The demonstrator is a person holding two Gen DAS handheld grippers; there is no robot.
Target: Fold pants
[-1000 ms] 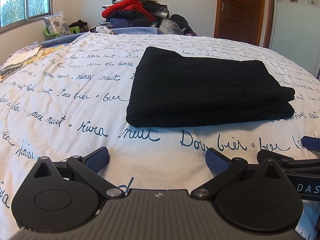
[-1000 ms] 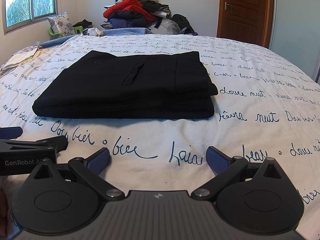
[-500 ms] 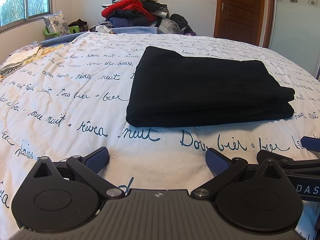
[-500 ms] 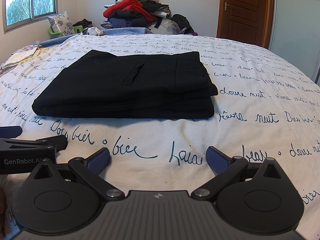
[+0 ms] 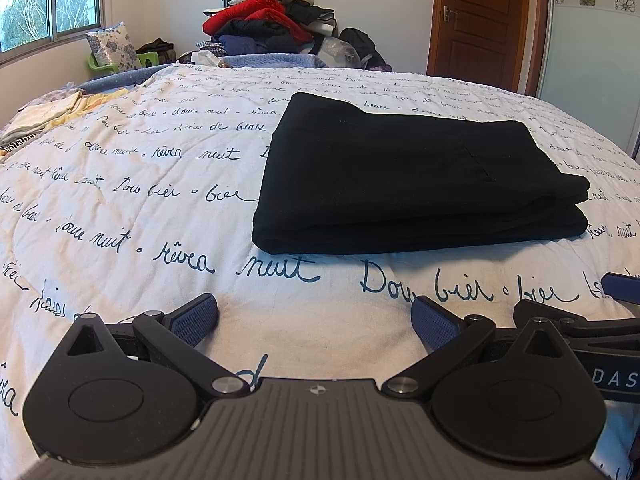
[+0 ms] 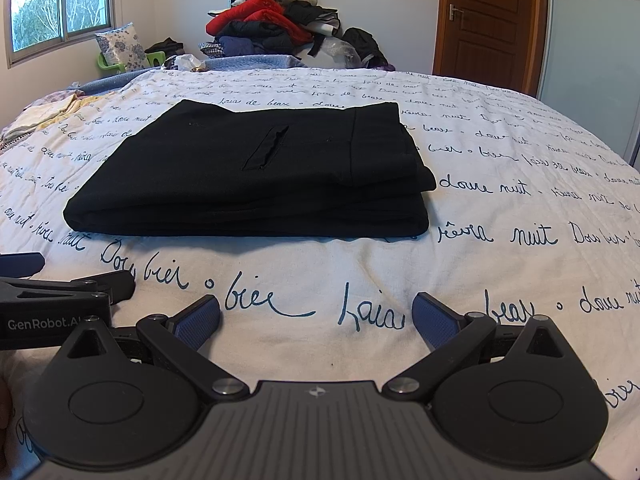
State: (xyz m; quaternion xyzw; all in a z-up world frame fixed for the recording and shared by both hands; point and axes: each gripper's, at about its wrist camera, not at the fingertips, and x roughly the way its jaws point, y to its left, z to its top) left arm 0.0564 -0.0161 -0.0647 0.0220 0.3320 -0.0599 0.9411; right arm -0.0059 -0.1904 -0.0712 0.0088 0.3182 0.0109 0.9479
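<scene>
A pair of black woven-cloth pants (image 5: 404, 176), folded into a flat layered rectangle with a slit pocket on top, lies on the bed's white quilted cover printed with dark cursive script (image 5: 132, 208). The left tongs (image 5: 314, 318) and right tongs (image 6: 316, 316) sit just short of its near edge, spread wide, their blue textured pads (image 6: 200, 322) empty and touching no cloth.

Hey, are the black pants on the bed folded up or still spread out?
Folded. The black pants lie as a compact stacked rectangle on the quilt, with layered edges showing at the right end; neither claw touches them.
</scene>
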